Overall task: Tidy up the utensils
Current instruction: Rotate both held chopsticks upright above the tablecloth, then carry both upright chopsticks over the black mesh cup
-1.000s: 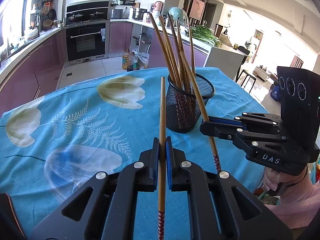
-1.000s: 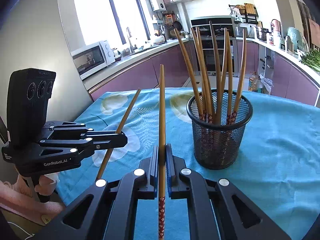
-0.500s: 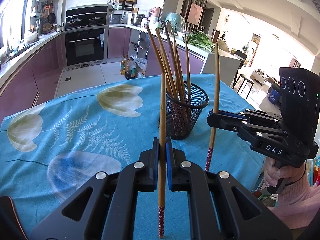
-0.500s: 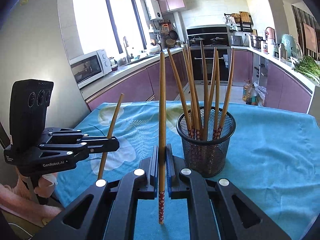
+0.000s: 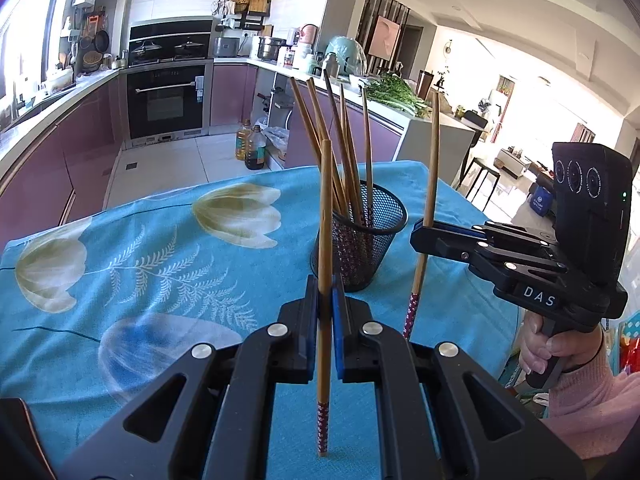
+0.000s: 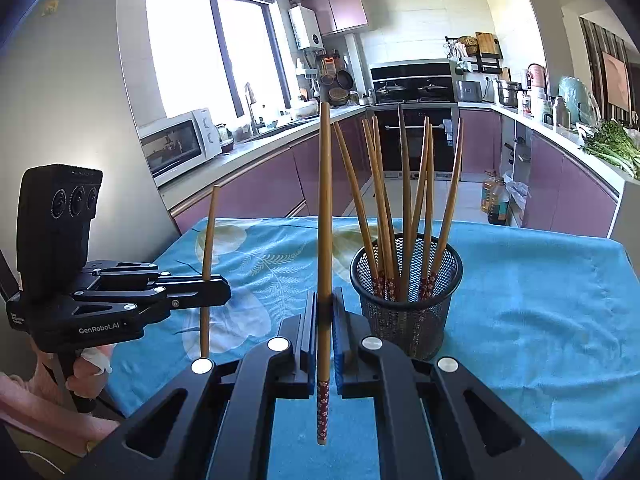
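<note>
A black mesh holder (image 5: 360, 236) stands on the blue flowered tablecloth with several wooden chopsticks upright in it; it also shows in the right wrist view (image 6: 406, 292). My left gripper (image 5: 325, 300) is shut on one chopstick (image 5: 325, 240), held upright just in front of the holder. My right gripper (image 6: 325, 308) is shut on another chopstick (image 6: 325, 220), held upright left of the holder. In the left wrist view the right gripper (image 5: 426, 236) holds its chopstick (image 5: 430, 168) to the right of the holder. In the right wrist view the left gripper (image 6: 208, 290) is at the left.
The round table (image 5: 160, 264) is covered by the blue cloth and drops off at its edges. Kitchen counters, an oven (image 5: 168, 100) and oil bottles (image 5: 250, 146) on the floor lie beyond. A microwave (image 6: 176, 146) sits on the far counter.
Both grippers have tilted their chopsticks from leaning to upright and lifted them. The right gripper's chopstick has swung away from the holder's rim.
</note>
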Demonstrator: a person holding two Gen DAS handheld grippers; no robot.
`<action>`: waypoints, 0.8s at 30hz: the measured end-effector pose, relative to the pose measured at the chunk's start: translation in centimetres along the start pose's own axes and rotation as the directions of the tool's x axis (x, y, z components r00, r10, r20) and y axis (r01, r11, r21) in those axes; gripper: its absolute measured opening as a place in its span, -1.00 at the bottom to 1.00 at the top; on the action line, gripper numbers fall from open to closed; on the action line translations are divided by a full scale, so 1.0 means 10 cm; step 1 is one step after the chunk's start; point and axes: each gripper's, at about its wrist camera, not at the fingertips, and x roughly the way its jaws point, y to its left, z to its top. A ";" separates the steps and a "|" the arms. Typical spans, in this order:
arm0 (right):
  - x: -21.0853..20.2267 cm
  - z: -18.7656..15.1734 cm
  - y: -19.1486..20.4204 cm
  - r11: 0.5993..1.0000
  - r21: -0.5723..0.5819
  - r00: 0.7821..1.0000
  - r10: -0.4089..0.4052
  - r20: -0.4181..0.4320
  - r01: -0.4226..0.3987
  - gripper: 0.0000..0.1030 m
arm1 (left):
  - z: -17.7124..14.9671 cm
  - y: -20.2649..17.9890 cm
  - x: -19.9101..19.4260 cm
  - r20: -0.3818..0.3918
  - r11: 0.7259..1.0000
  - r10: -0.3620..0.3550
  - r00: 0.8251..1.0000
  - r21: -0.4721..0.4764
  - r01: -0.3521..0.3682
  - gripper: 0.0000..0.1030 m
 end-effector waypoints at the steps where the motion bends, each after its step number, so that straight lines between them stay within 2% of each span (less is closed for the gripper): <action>1: 0.00 0.01 0.01 1.000 -0.001 1.000 -0.001 0.001 0.001 -0.88 | 0.01 0.00 -0.01 0.002 1.000 -0.002 1.000 -0.001 0.002 -0.86; 14: 0.03 0.05 0.05 1.000 0.011 1.000 -0.013 0.010 0.013 -0.88 | 0.10 0.07 -0.16 0.029 1.000 -0.026 0.999 -0.002 0.026 -0.86; 24: 0.02 0.09 0.06 0.999 0.026 1.000 -0.020 0.015 0.020 -0.88 | 0.15 0.08 -0.17 0.018 1.000 -0.030 0.999 0.009 0.030 -0.86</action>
